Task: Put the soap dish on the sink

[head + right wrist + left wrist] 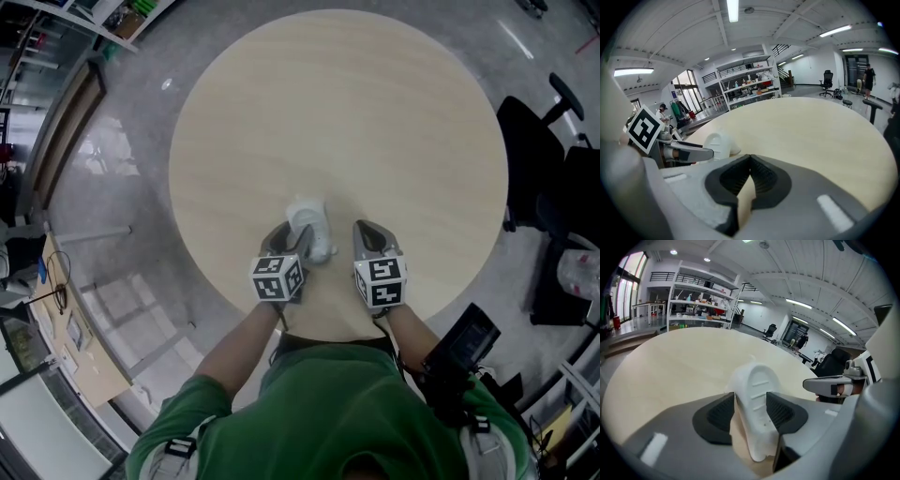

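Looking down at the round table (356, 112), I've got the white soap dish (758, 394) resting on its top close to the near edge. My left gripper (292, 234) is over that same spot, jaws spread wide, with the dish between the pads and no squeeze on it that I can see. My right gripper (750, 158), also above the table's near edge, has its jaws closed together, holding nothing.
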Action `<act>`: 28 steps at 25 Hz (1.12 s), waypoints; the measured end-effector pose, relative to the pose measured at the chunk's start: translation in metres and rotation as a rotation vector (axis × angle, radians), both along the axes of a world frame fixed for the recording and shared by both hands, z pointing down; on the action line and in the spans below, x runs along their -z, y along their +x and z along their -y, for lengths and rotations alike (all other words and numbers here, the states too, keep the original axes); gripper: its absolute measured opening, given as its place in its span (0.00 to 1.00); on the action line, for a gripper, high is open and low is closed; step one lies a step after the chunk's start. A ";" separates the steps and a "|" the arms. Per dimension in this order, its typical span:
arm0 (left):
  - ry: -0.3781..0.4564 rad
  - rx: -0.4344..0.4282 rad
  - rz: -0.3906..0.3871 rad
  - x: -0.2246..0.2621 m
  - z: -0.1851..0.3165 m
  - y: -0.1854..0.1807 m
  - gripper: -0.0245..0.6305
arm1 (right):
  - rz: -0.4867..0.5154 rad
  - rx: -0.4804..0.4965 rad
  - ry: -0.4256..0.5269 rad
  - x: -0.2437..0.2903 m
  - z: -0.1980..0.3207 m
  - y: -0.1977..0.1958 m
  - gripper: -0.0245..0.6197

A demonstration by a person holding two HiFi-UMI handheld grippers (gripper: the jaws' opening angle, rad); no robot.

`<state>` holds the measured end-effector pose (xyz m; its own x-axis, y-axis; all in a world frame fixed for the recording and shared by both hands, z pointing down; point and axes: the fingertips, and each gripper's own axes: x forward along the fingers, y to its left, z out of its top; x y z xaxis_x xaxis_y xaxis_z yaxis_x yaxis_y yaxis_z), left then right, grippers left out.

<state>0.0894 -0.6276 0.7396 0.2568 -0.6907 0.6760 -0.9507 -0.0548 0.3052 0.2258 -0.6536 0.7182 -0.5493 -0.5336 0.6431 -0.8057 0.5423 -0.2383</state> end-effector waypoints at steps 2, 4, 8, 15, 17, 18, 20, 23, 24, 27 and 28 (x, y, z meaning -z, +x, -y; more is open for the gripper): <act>0.014 -0.003 0.017 0.006 0.002 0.003 0.43 | 0.004 0.008 0.002 0.004 0.002 0.003 0.04; 0.036 0.000 0.044 0.013 0.003 0.003 0.47 | 0.009 0.014 0.007 0.006 0.003 0.005 0.04; 0.085 0.027 0.095 0.028 -0.004 -0.014 0.47 | 0.015 0.030 0.026 0.009 0.004 -0.006 0.04; 0.225 0.060 0.147 0.079 -0.028 -0.026 0.15 | 0.028 0.058 0.094 0.046 -0.012 -0.018 0.04; 0.265 0.064 0.132 0.095 -0.033 -0.024 0.09 | 0.023 0.055 0.119 0.060 -0.018 -0.019 0.04; 0.288 0.062 0.123 0.101 -0.033 -0.022 0.07 | 0.019 0.052 0.131 0.065 -0.019 -0.019 0.04; 0.335 0.047 0.101 0.114 -0.030 -0.014 0.05 | 0.012 0.043 0.158 0.076 -0.021 -0.016 0.04; 0.390 0.022 0.065 0.134 -0.035 -0.005 0.05 | 0.002 0.039 0.201 0.097 -0.031 -0.015 0.04; 0.406 0.015 0.056 0.141 -0.040 -0.005 0.05 | 0.000 0.039 0.218 0.104 -0.037 -0.017 0.04; 0.462 -0.013 0.050 0.164 -0.056 -0.010 0.05 | -0.002 0.040 0.274 0.127 -0.055 -0.028 0.04; 0.483 -0.023 0.052 0.172 -0.062 -0.011 0.05 | -0.004 0.040 0.292 0.134 -0.061 -0.031 0.04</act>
<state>0.0783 -0.5652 0.5673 0.2502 -0.9232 0.2917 -0.9609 -0.1999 0.1916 0.1944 -0.5923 0.5840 -0.5713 -0.6746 0.4674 -0.7831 0.6185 -0.0645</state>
